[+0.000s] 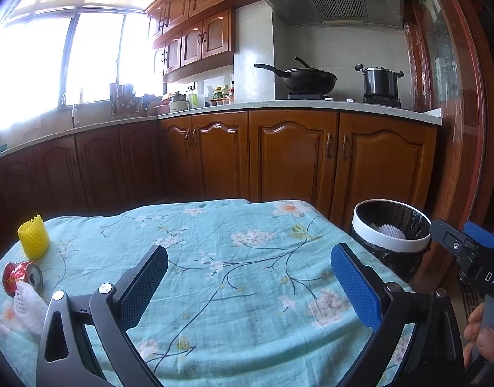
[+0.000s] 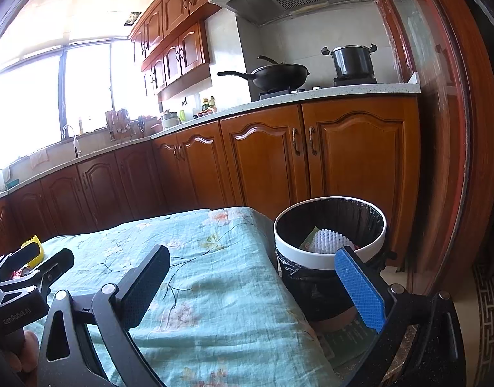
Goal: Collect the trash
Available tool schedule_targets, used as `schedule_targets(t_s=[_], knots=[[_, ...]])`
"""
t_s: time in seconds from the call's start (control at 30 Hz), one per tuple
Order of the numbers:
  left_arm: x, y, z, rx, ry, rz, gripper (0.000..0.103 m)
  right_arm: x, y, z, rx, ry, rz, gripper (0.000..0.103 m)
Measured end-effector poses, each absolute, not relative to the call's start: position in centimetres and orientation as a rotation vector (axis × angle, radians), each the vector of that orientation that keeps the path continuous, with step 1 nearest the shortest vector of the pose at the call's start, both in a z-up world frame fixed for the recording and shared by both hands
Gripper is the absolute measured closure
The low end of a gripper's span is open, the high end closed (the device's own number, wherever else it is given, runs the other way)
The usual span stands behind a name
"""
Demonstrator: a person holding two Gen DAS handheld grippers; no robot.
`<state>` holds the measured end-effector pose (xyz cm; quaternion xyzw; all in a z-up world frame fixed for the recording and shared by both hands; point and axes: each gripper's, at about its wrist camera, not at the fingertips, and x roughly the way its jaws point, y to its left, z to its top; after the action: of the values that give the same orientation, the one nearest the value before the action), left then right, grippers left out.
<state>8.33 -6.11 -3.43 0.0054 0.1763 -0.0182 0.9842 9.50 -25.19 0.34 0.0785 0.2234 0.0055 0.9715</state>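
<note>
On the teal floral tablecloth, at the far left, stand a yellow foam net, a crushed red can and a white foam net. My left gripper is open and empty over the middle of the cloth, well right of those items. A white-rimmed bin with a black liner stands off the table's right edge, with a white foam net and some paper inside. My right gripper is open and empty, its blue finger in front of the bin.
Wooden kitchen cabinets run behind the table, with a wok and a pot on the stove. A wooden door frame stands close on the right. A hand holds the right gripper's handle.
</note>
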Motion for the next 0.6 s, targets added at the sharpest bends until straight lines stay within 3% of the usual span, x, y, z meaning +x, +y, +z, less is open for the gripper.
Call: schedule_targets(t_s=[0.6], knots=[[8.23,-6.28,-3.57,0.014,0.352,-0.043,0.001,9.19,-25.07,0.7,0.159,0.446,0.012,0.0]])
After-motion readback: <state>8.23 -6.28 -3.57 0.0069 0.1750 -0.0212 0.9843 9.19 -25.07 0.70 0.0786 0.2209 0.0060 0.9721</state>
